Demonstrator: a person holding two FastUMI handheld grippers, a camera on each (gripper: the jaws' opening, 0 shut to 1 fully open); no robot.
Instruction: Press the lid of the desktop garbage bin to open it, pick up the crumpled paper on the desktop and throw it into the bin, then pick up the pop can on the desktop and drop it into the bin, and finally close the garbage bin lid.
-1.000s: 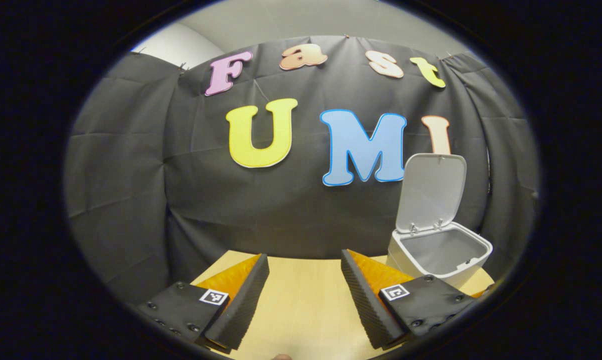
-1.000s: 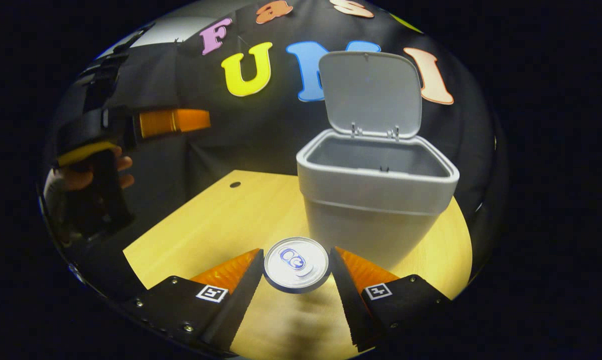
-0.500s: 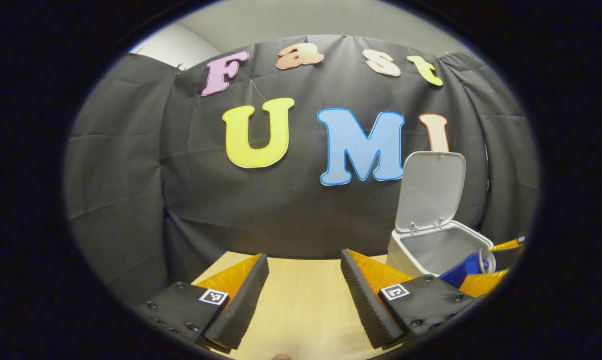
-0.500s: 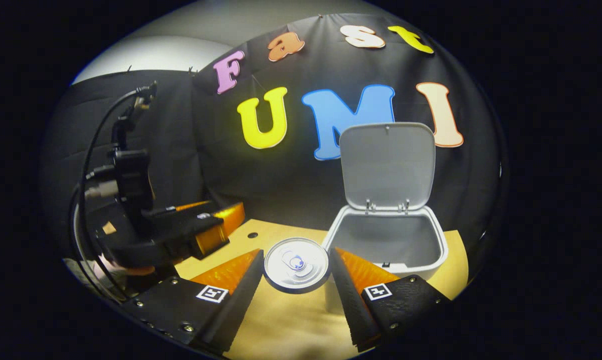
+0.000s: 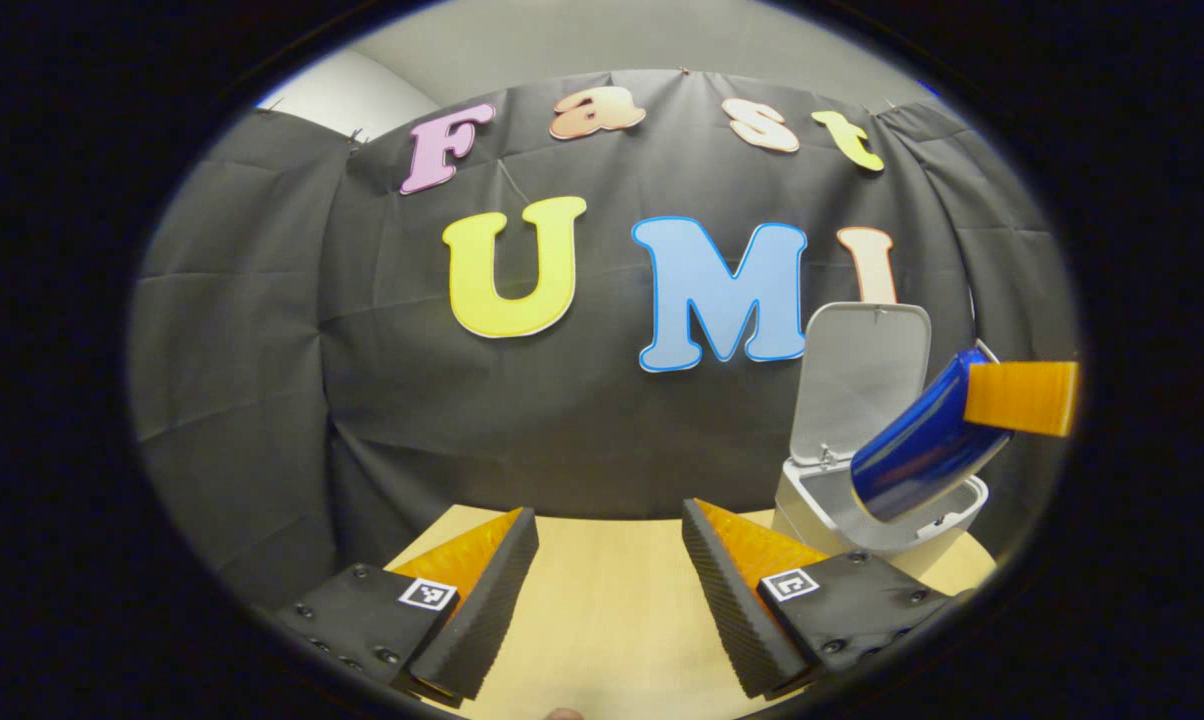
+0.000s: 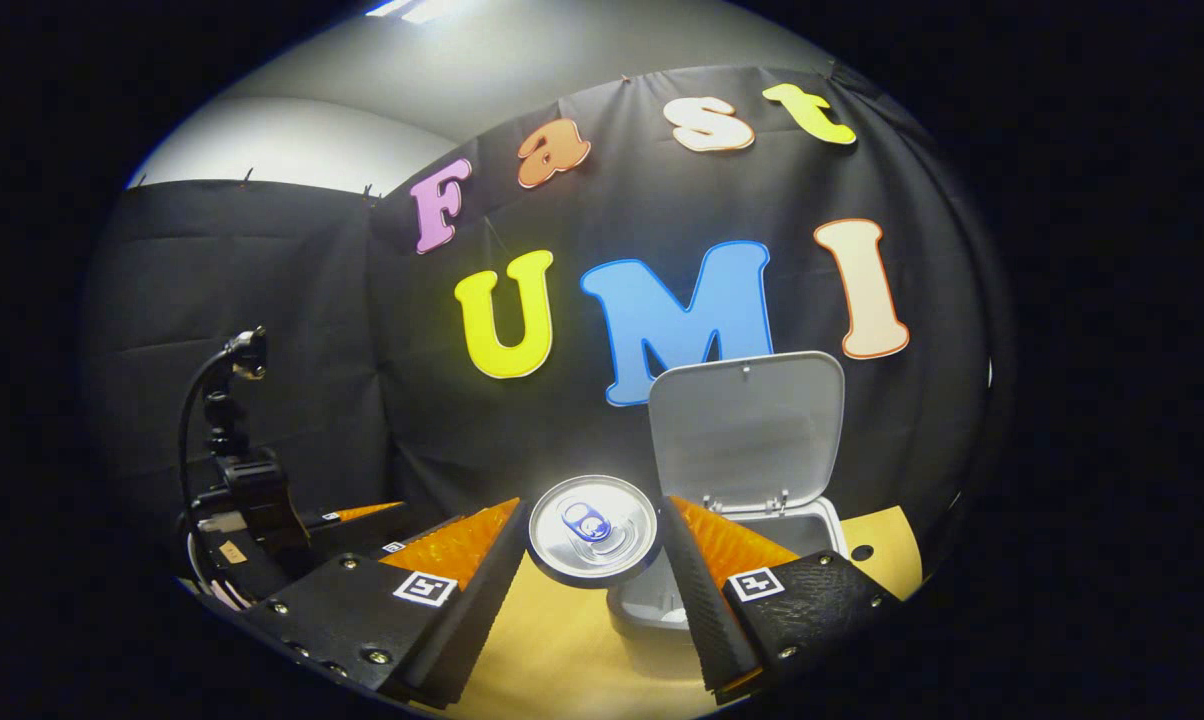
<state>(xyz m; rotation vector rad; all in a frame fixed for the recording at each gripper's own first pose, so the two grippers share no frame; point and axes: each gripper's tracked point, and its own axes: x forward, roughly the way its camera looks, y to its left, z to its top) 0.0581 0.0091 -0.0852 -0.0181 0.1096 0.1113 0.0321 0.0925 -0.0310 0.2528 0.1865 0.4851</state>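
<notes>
We had pop can (image 6: 592, 527) clamped between right gripper (image 6: 590, 560) fingers, long axis tilted, base pointing down into bin (image 5: 877, 510) mouth, lid (image 6: 747, 430) up behind. Left gripper (image 5: 610, 590) spread wide, holding nothing, well aside over desk (image 5: 602, 610). Judged release next.

Right gripper (image 6: 594, 560) clamped on pop can (image 6: 593, 529), one finger on each side, silver top with pull tab facing the camera. Behind and just right of the can, garbage bin (image 6: 652, 605), partly hidden by the right-hand finger. Lid (image 6: 745, 428) raised upright against the black cloth wall (image 6: 292, 300). Wooden desktop (image 6: 562, 650) below, with a small dark hole near its right edge. Left gripper (image 6: 347, 520) low at far left, a cable arching above it.
</notes>
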